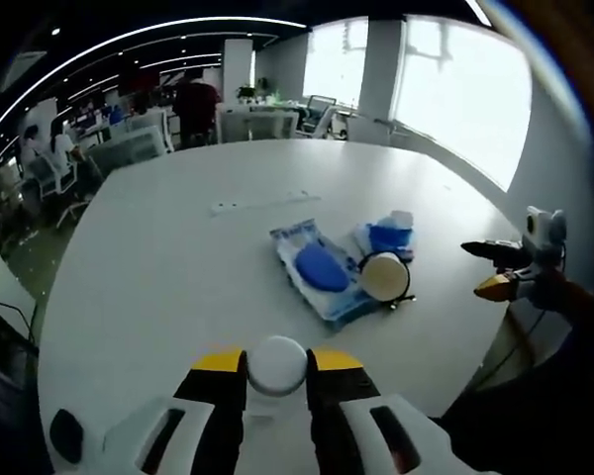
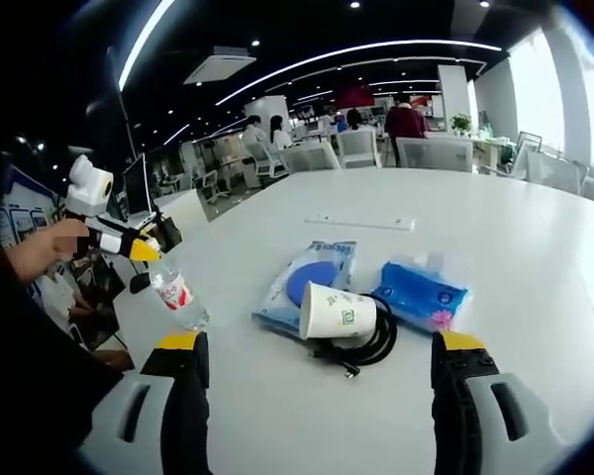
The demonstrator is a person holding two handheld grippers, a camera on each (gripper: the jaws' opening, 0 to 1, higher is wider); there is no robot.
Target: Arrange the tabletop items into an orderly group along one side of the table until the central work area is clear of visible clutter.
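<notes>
**Bottle carried in, clutter waiting at mid-table**

Between the yellow-tipped jaws of the left gripper (image 1: 276, 368), at 6 o'clock in the left gripper view, sits the white cap end of a water bottle (image 1: 277, 364), pinched at the neck so that the body hangs free. The right gripper view shows the same bottle (image 2: 177, 298) at 9 o'clock, tilted, its red label showing, with a person's hand (image 2: 42, 247) behind that gripper.

The right gripper (image 2: 317, 368) stands wide open and holds nothing, its jaws framing the pile as if lined up for a pick.

Near the middle of the white table (image 2: 535, 237) lie a wet-wipe pack (image 2: 307, 280), a paper cup (image 2: 337, 311) on its side touching a coiled black cable (image 2: 371, 344), and just beside them, at 3 o'clock, a blue tissue pack (image 2: 420, 293). A white power strip (image 2: 360, 222) lies well apart at 12 o'clock.

My judgement: the tidying is barely begun, since the centre remains cluttered.
</notes>
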